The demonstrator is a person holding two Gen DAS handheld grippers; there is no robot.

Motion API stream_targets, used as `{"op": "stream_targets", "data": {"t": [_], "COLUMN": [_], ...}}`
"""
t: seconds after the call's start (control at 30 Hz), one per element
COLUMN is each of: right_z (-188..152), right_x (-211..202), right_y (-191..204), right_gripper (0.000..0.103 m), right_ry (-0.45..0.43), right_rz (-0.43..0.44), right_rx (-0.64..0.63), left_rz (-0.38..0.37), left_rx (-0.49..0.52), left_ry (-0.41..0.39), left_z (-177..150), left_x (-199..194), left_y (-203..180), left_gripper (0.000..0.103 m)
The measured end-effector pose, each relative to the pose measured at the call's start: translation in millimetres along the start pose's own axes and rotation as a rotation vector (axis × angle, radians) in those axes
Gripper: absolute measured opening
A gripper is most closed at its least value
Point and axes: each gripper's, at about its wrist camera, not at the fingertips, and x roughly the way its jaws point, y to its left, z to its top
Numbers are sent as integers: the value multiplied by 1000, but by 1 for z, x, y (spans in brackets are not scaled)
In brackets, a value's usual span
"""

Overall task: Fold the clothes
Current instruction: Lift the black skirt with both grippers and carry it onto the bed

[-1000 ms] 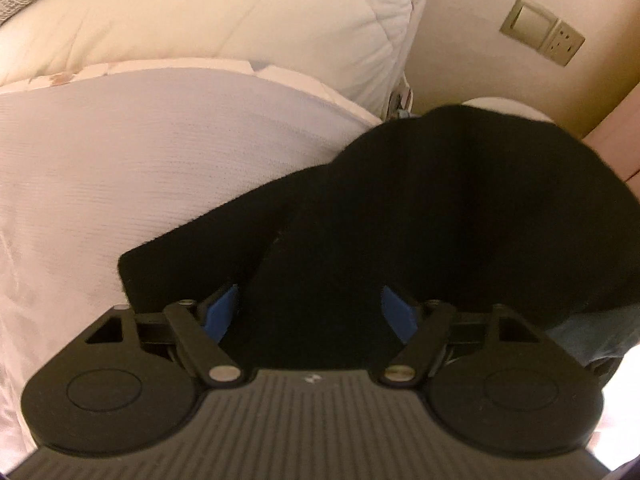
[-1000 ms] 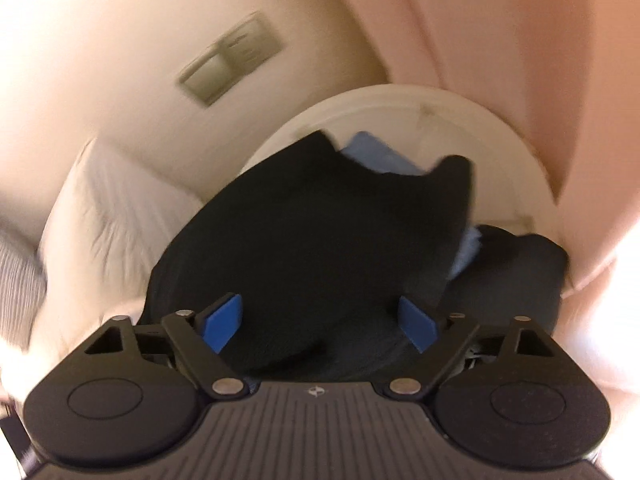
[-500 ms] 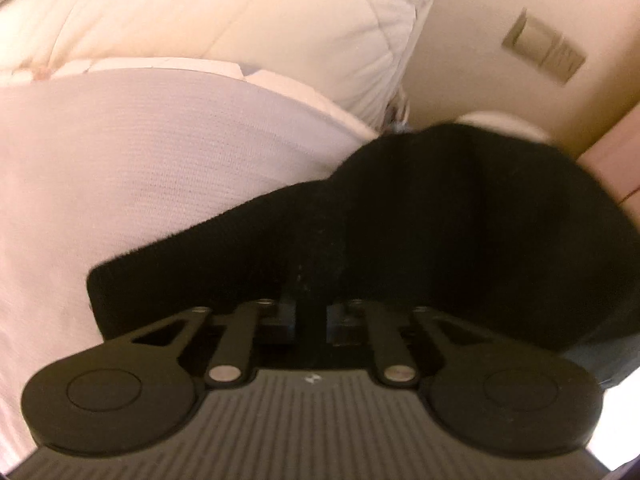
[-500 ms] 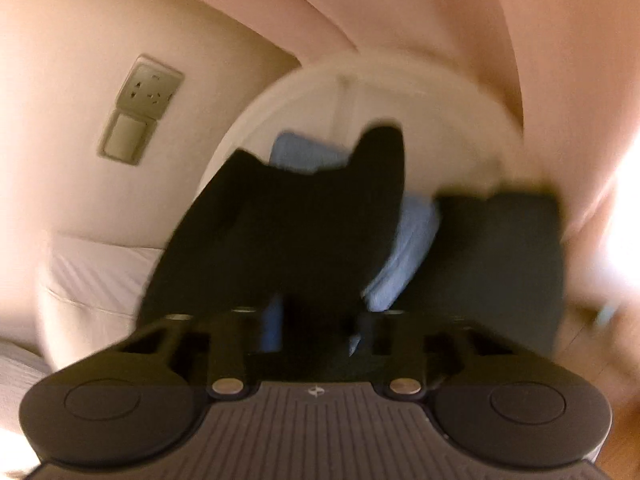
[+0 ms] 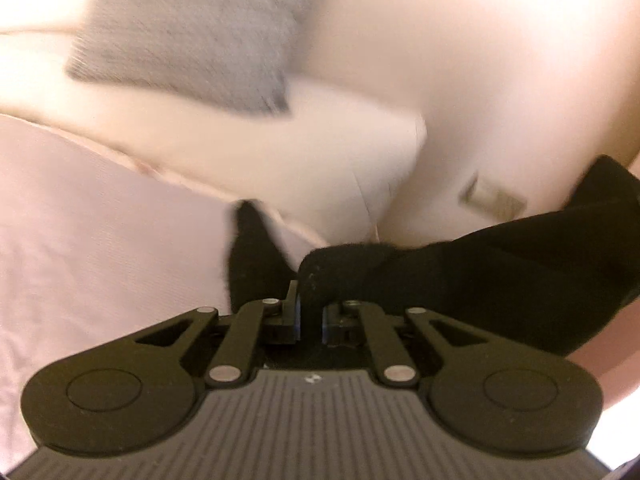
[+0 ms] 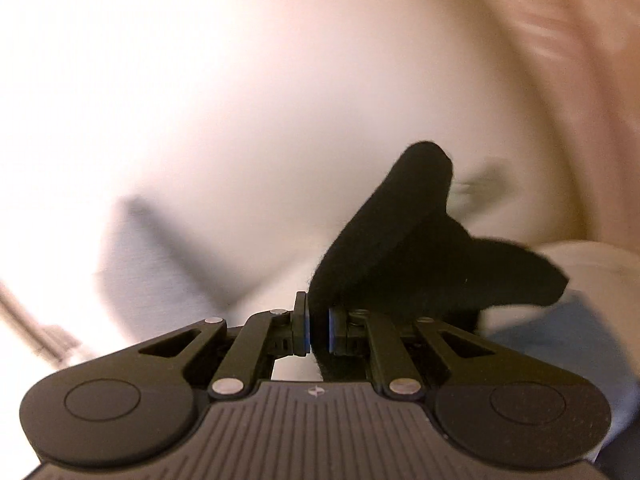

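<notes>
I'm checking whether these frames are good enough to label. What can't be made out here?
- Left wrist view: the black garment, pinched in the left gripper, runs off the right edge; its type is unclear.
- Left wrist view: the wall plate is motion-blurred.
- Right wrist view: the background is smeared; the blue cloth is partly hidden behind the right gripper and the garment it pinches.

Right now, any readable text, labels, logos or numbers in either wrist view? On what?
No readable words or numbers.
Left gripper body: a small pale emblem, no letters legible.
Right gripper body: the same small emblem, no letters legible.
Wall plate: motion-blurred, no marking can be made out.
Black garment: no tag or print visible.
</notes>
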Motion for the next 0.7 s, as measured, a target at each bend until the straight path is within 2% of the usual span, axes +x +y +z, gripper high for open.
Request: {"op": "stream_targets", "data": {"t": [0.13, 0.23, 0.4, 0.57, 0.63, 0.7], "right_z": [-14, -31, -95, -191, -236, -288], "right_x": [7, 10, 26, 16, -4, -25], "right_y": [64, 112, 207, 307, 341, 359], "right_gripper": [9, 9, 9, 9, 9, 9], "right_ry": [67, 134, 260, 410, 490, 595], "right_rz": [233, 388, 646, 889, 993, 1054], "right_rx": [-43, -71, -68, -78, -109, -158], "left_rz": [102, 224, 465, 729, 815, 904], "left_rx": [-66, -137, -246, -338, -399, -467], "left_ry": [-159, -272, -426, -534, -539, -494], "left_z": [-10, -25, -67, -148, -193, -249], "left_x": [-100, -185, -338, -497, -551, -592], "left_y": [37, 77, 156, 218, 237, 252], "left_gripper": [6, 6, 6, 6, 6, 6]}}
